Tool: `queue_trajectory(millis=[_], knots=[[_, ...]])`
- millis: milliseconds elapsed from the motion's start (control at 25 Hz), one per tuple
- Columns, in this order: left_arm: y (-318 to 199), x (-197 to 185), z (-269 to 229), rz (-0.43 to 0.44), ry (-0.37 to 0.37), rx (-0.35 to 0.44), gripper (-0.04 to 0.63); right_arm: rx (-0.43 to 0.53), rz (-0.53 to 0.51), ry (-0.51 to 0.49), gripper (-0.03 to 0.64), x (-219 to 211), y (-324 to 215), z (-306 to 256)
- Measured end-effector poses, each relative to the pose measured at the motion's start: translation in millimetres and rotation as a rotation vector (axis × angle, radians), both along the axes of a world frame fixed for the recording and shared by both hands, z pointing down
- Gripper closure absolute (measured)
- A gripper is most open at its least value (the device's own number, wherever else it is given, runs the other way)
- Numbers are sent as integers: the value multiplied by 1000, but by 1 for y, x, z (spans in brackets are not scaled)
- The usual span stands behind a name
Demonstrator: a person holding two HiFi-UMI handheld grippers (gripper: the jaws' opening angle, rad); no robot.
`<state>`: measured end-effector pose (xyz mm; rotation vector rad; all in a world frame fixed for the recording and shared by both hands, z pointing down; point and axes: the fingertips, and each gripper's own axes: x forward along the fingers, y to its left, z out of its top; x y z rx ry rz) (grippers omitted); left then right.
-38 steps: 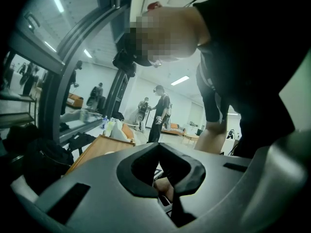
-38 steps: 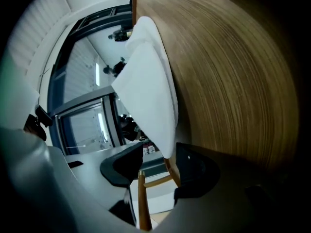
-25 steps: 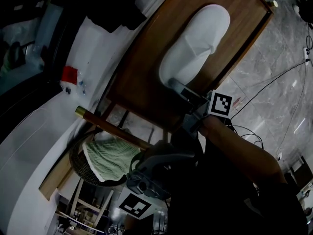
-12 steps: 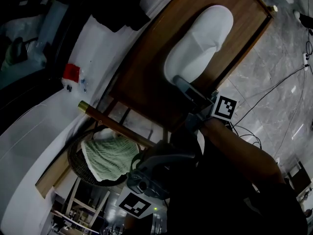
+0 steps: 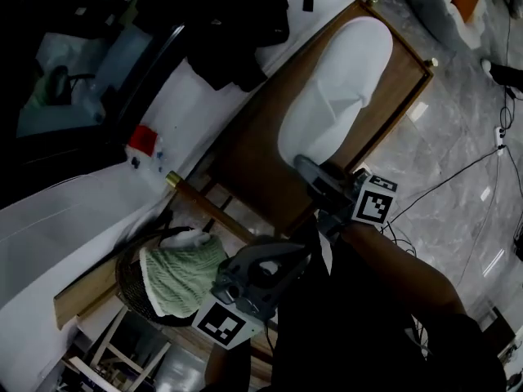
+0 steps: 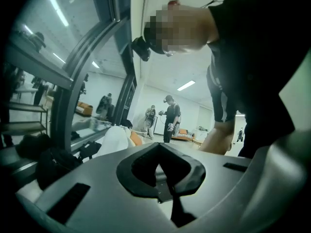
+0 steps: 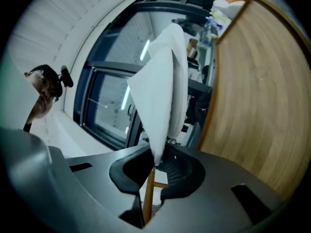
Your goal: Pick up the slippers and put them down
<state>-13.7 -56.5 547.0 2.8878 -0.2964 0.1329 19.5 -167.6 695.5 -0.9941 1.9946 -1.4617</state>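
Note:
A white slipper (image 5: 339, 88) hangs over the brown wooden table (image 5: 253, 149), held at its heel end by my right gripper (image 5: 315, 174). In the right gripper view the slipper (image 7: 160, 76) stands on edge, clear of the tabletop (image 7: 262, 96), and my right gripper (image 7: 156, 163) is shut on its thin rim. My left gripper (image 5: 270, 269) sits lower, near the person's body, away from the table. Seen from the left gripper view, that gripper (image 6: 159, 191) has its pads together with nothing between them, facing a room with people in it. No second slipper is in view.
A dark wicker basket (image 5: 131, 288) holding a green knitted cloth (image 5: 176, 276) stands below the table's near corner. A wooden rail with a brass end (image 5: 200, 202) runs beside it. Black clothing (image 5: 237, 31) and a red object (image 5: 143, 140) lie on the white surface. Cables (image 5: 458, 178) cross the marble floor.
My right gripper has risen and rolled, lifting the slipper off the tabletop. The left gripper has come up a little, still shut and holding nothing.

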Motion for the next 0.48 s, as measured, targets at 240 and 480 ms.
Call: queue_trajectory(millis=[240, 480], knots=[[-5, -27, -51, -67, -69, 39, 584, 210, -150, 180, 557, -13, 13, -99], [-17, -50, -98, -202, -25, 103, 584, 488, -290, 313, 557, -18, 11, -196]])
